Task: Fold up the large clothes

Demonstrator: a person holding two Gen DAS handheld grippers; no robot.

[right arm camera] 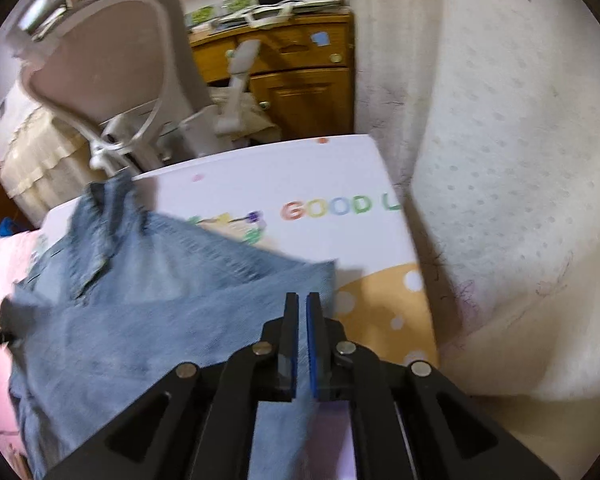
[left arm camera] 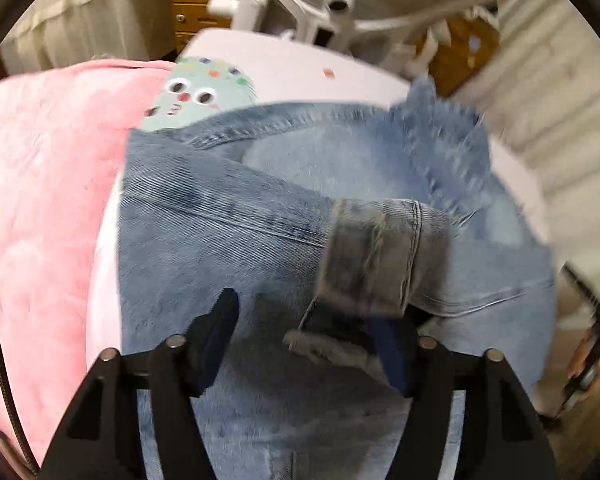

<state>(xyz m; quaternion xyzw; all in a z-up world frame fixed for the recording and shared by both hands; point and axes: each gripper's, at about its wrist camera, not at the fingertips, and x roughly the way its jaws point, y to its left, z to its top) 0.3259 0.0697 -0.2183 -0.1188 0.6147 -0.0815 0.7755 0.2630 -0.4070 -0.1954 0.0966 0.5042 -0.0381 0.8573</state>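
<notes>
Black fingers (left arm camera: 216, 332) of the left gripper (left arm camera: 300, 340) stood apart over the jeans (left arm camera: 228, 248), pressing on nothing, though a frayed cuff (left arm camera: 376, 256) lay by the right-hand one. Denim filled the near half of the mat (right arm camera: 340, 176), spread from its left edge toward the middle, one raw hem (left arm camera: 448, 136) reaching the far edge. It looked heavy, thick and limp: likely to sag and drag instead of sliding, yet rough enough to grip well. Seams, cuff and hem seemed the firmest holds, being doubled cloth. In the right wrist view the right gripper (right arm camera: 302, 312) had its jaws nearly clenched at the denim's right edge; whether cloth was caught between them I could not tell. A pink blanket (left arm camera: 40, 184) lay left of the mat, a chair (right arm camera: 112, 68) beyond.
</notes>
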